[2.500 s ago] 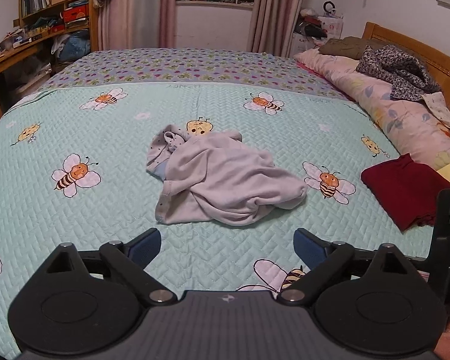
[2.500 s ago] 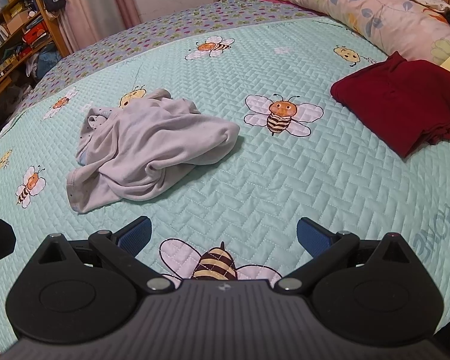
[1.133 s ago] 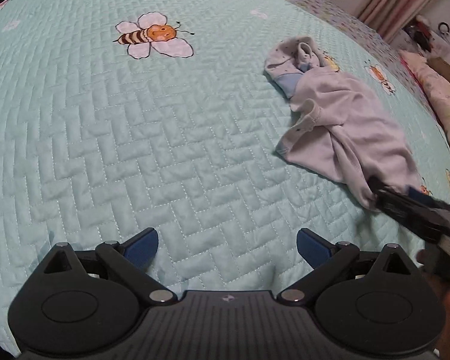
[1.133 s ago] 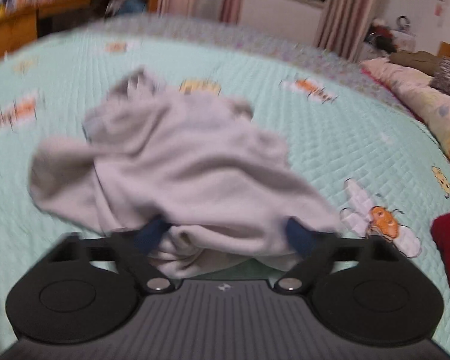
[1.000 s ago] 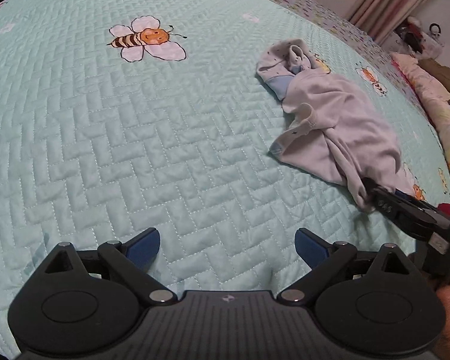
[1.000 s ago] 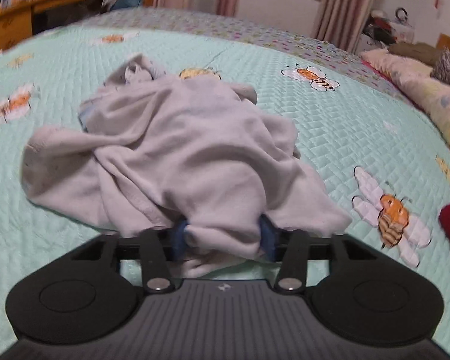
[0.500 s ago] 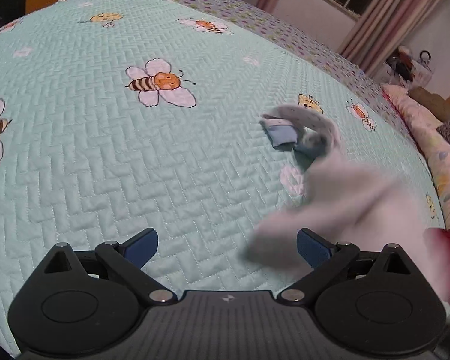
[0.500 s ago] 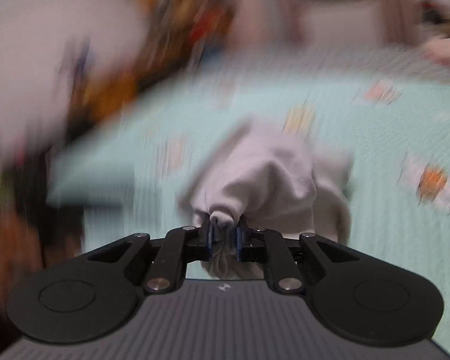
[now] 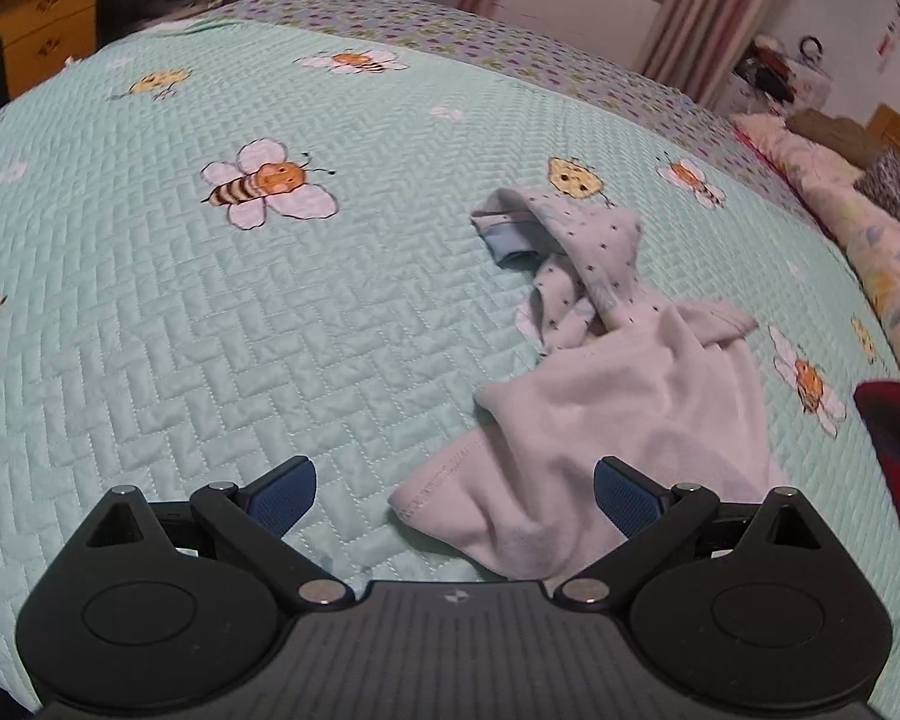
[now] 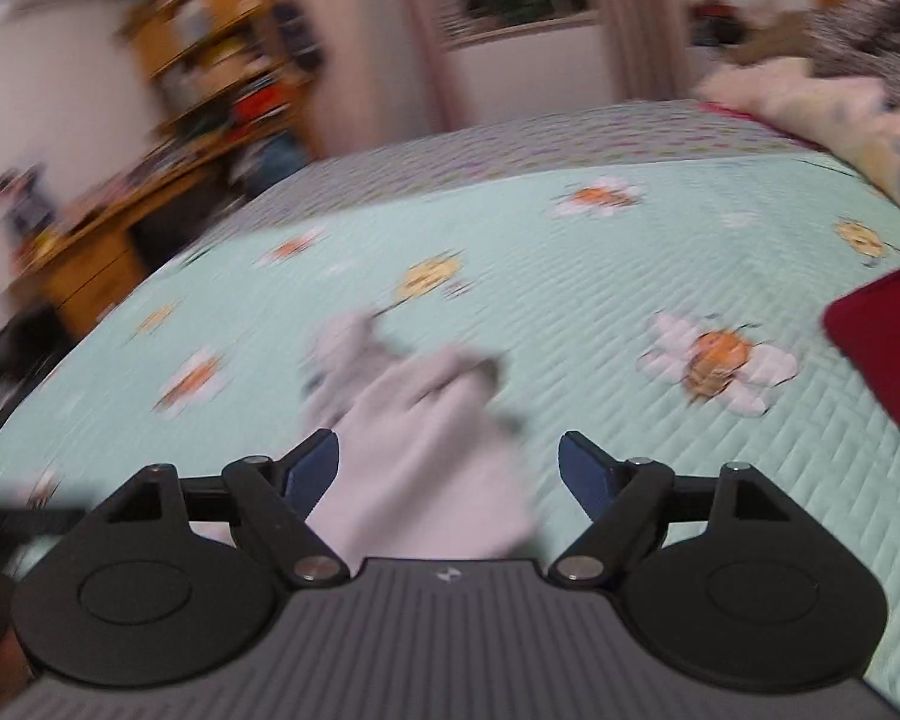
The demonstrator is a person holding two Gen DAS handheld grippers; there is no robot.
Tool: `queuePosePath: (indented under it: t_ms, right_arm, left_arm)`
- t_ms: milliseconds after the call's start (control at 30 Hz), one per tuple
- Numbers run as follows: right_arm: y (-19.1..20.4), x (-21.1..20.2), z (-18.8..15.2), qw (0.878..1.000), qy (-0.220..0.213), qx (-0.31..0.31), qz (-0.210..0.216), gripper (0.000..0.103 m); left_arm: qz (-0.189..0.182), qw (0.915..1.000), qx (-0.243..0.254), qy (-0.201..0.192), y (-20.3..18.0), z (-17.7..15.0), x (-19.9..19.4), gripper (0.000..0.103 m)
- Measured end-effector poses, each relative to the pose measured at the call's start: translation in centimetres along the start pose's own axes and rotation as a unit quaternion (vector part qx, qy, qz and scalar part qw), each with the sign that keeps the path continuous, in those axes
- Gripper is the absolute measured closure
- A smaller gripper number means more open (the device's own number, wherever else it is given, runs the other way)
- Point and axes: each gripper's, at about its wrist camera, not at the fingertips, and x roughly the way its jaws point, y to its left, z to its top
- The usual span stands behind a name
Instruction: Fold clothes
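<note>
- Pale grey garment (image 9: 618, 408), left wrist view: lies crumpled on the bee-print quilt (image 9: 210, 312), ahead of the left gripper (image 9: 455, 495), nearer its right finger; jaws spread wide, gripping nothing.
- Right wrist view, blurred: the garment apparently lies loose between the right gripper (image 10: 448, 474)'s fingers; jaws opening, pads seemingly clear of it.

Warm, dim indoor light. Left wrist view sharp, fisheye-bowed at edges. Right wrist view heavily motion-smeared throughout; only near gripper body crisp. No glare.
</note>
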Motion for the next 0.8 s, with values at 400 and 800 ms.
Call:
queuePosePath:
  t_ms: [400,800]
  right_arm:
    - [-0.6,14.0,1.2,0.987,0.098,0.123,-0.035,0.057]
    - [-0.2,2.2,0.0,0.992,0.019,0.112,0.060,0.094]
  left_arm:
    - [0.004,0.9993,0.035,0.015,-1.9,-0.6,0.7,0.003]
    - [0.065,0.9975,0.027,0.007,-0.6,0.1,0.1,0.001]
